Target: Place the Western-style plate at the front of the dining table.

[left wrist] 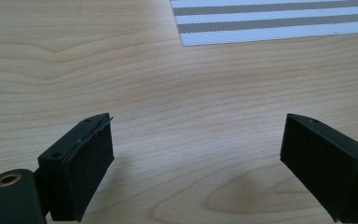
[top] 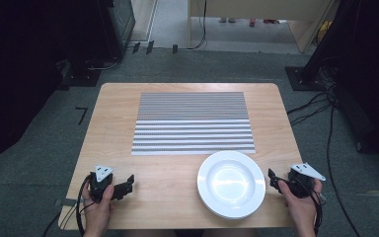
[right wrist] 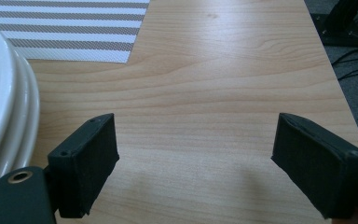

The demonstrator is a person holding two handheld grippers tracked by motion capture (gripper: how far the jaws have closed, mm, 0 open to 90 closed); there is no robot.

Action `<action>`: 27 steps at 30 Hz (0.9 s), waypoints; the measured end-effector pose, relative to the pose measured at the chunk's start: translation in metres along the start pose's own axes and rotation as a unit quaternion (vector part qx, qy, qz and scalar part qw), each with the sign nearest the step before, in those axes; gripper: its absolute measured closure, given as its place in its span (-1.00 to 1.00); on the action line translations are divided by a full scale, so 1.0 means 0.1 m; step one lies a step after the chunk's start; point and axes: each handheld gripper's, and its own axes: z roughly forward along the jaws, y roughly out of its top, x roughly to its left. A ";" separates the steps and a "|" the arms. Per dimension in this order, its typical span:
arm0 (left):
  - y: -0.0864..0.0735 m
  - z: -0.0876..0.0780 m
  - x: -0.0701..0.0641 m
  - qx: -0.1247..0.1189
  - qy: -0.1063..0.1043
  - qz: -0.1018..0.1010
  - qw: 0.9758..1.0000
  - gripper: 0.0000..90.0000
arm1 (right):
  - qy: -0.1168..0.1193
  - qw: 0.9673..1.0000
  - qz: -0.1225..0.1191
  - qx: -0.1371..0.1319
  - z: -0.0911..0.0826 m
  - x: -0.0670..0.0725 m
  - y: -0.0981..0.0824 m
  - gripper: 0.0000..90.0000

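A stack of white plates (top: 232,183) rests on the wooden table (top: 163,197) near its front right, just below a grey-and-white striped placemat (top: 192,123). At the front left, a hand holds my left gripper (top: 128,183) low over bare wood, pointing right. In the left gripper view my left gripper (left wrist: 196,135) stands open with nothing between its jaws, and a corner of the placemat (left wrist: 270,18) lies ahead. My right gripper (top: 272,178) sits just right of the plates. In the right gripper view my right gripper (right wrist: 196,135) is open and empty, with the plates (right wrist: 0,93) at its left.
The table's right edge (right wrist: 335,70) runs close beside my right gripper, with grey carpet and black cables (top: 325,113) beyond it. Dark equipment stands (top: 113,24) sit on the floor past the table's far edge.
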 end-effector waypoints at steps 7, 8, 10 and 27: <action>0.02 0.03 -0.12 -0.001 -0.014 0.005 1.000 -0.79 | 0.003 1.000 0.001 -0.008 -0.03 0.04 0.01 -0.68; 0.03 0.03 -0.14 0.000 -0.015 0.008 1.000 -0.79 | 0.003 1.000 0.001 -0.008 -0.04 0.04 0.01 -0.68; 0.04 0.04 -0.19 0.000 -0.022 0.010 1.000 -0.79 | 0.004 1.000 0.001 -0.010 -0.04 0.05 0.01 -0.68; 0.19 0.11 -0.62 -0.013 -0.077 0.024 0.997 -0.79 | 0.014 0.999 0.008 -0.028 -0.12 0.14 0.02 -0.68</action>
